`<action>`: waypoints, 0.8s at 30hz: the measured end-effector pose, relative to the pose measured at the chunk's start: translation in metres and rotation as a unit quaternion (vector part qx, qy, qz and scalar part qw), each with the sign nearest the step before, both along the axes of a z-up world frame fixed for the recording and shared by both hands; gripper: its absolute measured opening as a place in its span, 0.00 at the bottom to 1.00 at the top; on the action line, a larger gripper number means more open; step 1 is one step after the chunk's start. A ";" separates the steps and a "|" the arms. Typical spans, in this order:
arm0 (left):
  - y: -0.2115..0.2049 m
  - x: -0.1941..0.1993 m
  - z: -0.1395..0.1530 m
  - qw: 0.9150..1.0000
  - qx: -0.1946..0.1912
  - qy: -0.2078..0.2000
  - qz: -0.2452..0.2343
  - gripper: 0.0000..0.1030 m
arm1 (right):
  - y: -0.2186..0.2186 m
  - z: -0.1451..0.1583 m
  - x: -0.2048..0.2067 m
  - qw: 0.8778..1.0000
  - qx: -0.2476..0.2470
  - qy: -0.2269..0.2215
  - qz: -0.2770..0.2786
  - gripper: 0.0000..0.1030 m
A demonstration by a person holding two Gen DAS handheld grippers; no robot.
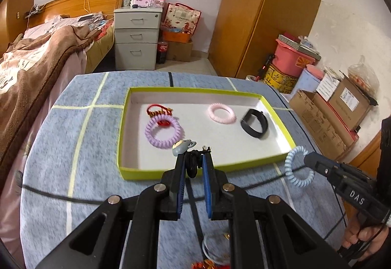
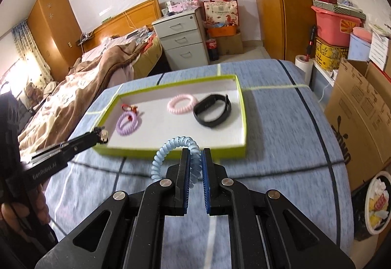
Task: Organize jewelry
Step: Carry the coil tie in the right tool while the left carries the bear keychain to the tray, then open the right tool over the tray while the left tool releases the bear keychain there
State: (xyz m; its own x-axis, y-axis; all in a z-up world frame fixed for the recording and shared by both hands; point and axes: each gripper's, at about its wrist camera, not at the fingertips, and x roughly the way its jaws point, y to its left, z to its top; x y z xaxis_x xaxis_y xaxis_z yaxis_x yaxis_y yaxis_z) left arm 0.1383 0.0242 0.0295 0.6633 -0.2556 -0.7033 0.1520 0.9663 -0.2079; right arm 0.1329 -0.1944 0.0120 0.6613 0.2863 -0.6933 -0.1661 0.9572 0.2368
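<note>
A shallow green-rimmed tray (image 1: 123,122) (image 2: 240,95) on the blue cloth holds a purple coil hair tie (image 1: 164,131) (image 2: 128,124), a red charm tie (image 1: 158,111), a pink coil tie (image 1: 222,113) (image 2: 182,103) and a black wristband (image 1: 254,123) (image 2: 212,110). My left gripper (image 1: 193,159) is shut on a black hair tie with a grey charm (image 1: 182,145), above the tray's near rim. My right gripper (image 2: 195,156) is shut on a light blue coil hair tie (image 2: 171,150) (image 1: 297,166), held just short of the tray's near right corner.
Loose jewelry, a clear ring and red-gold pieces (image 1: 215,252), lies on the cloth under my left gripper. A bed (image 1: 36,56) stands left, a drawer unit (image 1: 136,37) behind, cardboard boxes (image 1: 327,120) right, a bin (image 2: 376,203) at right.
</note>
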 end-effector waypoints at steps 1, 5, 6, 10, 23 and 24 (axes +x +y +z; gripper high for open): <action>0.001 0.004 -0.001 1.000 0.002 0.000 0.000 0.14 | 0.001 -0.001 0.005 1.000 -0.001 0.001 0.001 0.09; 0.004 0.023 -0.005 1.000 0.005 0.010 0.006 0.14 | 0.012 -0.006 0.029 1.000 -0.007 0.011 0.001 0.09; 0.004 0.026 -0.006 1.000 0.009 0.009 0.007 0.14 | 0.013 -0.007 0.034 1.000 -0.007 0.012 0.000 0.09; 0.008 0.040 -0.013 1.000 0.012 0.019 0.012 0.14 | 0.017 -0.014 0.050 1.000 -0.009 0.020 -0.001 0.09; 0.018 0.065 -0.035 0.998 0.015 0.046 0.027 0.14 | 0.025 -0.033 0.078 0.999 -0.019 0.050 0.008 0.09; 0.017 0.065 -0.035 0.998 0.019 0.046 0.027 0.14 | 0.026 -0.033 0.078 0.998 -0.021 0.050 0.009 0.09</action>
State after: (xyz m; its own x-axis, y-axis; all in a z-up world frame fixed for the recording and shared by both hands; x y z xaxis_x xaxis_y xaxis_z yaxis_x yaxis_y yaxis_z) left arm 0.2035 0.0416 -0.0059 0.6083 -0.1929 -0.7699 0.0813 0.9801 -0.1813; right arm 0.2112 -0.1679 -0.0215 0.5836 0.2663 -0.7671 -0.1608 0.9639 0.2124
